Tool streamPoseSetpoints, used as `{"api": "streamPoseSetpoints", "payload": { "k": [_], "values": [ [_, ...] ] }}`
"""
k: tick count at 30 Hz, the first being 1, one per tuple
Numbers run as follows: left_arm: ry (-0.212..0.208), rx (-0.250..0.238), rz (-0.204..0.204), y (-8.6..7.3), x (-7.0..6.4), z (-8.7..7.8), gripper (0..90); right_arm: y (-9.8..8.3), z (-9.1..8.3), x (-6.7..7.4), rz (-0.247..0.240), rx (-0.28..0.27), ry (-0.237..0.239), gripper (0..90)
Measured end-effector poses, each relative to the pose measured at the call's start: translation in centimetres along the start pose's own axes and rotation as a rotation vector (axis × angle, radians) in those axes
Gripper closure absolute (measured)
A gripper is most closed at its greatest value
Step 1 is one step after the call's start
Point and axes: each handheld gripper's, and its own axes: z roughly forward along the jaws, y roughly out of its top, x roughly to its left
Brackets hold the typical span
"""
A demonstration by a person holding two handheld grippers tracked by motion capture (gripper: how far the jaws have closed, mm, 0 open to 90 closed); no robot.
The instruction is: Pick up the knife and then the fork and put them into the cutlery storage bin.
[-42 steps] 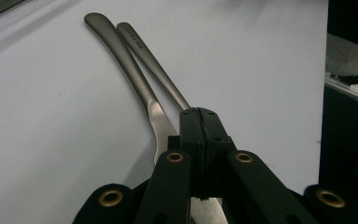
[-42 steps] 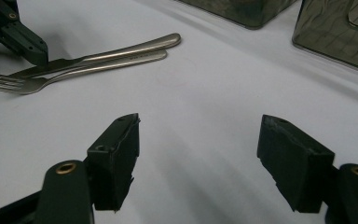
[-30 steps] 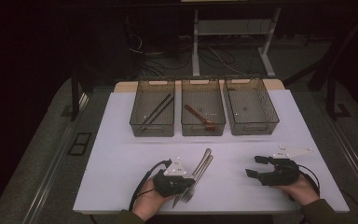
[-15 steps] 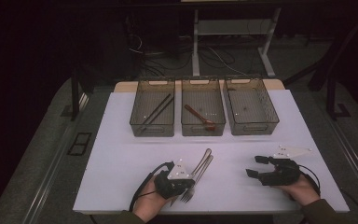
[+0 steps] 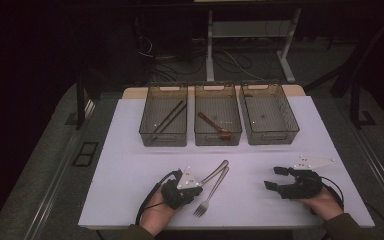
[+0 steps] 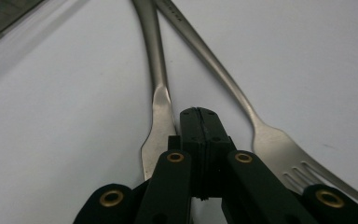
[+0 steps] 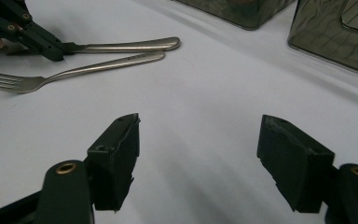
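Observation:
A steel fork (image 5: 211, 192) and a second steel utensil (image 5: 216, 170) lie side by side on the white table, handles angled toward the bins. My left gripper (image 5: 200, 189) rests low on the table with its jaws shut. In the left gripper view its tips (image 6: 200, 116) sit in the gap between the fork (image 6: 270, 135) and the other utensil (image 6: 161, 107), whose head lies hidden under the jaw. Nothing shows between the pads. At the front right my right gripper (image 5: 275, 178) is open; its jaws (image 7: 198, 149) stand wide over bare table.
Three smoky plastic bins line the far side: the left bin (image 5: 163, 136) holds black chopsticks (image 5: 167, 120), the middle bin (image 5: 218, 138) a brown spoon (image 5: 212, 125), and the right bin (image 5: 270, 136) stands beside them. The table's front edge runs just below both hands.

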Motion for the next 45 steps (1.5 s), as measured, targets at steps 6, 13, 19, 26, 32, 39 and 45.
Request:
{"api": "streamPoseSetpoints", "payload": {
  "k": [6,13,19,26,32,39,45],
  "values": [
    [0.051,0.008,-0.009,-0.3,1.1,-0.3,89.1,0.0,0.0,0.0,-0.001,0.001,0.001,28.7],
    [0.089,0.007,-0.042,-0.8,2.5,-0.6,89.1,0.0,0.0,0.0,-0.002,0.001,0.001,28.7],
    [0.092,0.002,-0.053,-0.9,2.8,-0.6,89.0,0.0,0.1,0.0,-0.004,0.000,0.001,28.7],
    [0.062,-0.024,-0.047,-0.9,3.0,-1.0,84.7,0.0,0.0,0.0,-0.003,0.001,0.002,28.7],
    [-0.048,-0.108,-0.078,0.1,4.7,-1.1,69.9,0.0,0.1,0.0,-0.004,0.005,0.001,28.7],
    [-0.091,-0.078,-0.071,1.5,6.0,1.6,64.8,0.0,0.1,0.0,-0.002,0.006,-0.001,28.7],
    [-0.100,-0.046,-0.059,1.9,6.0,2.9,69.7,0.0,0.0,-0.1,-0.004,0.004,0.001,28.7]
  ]
}}
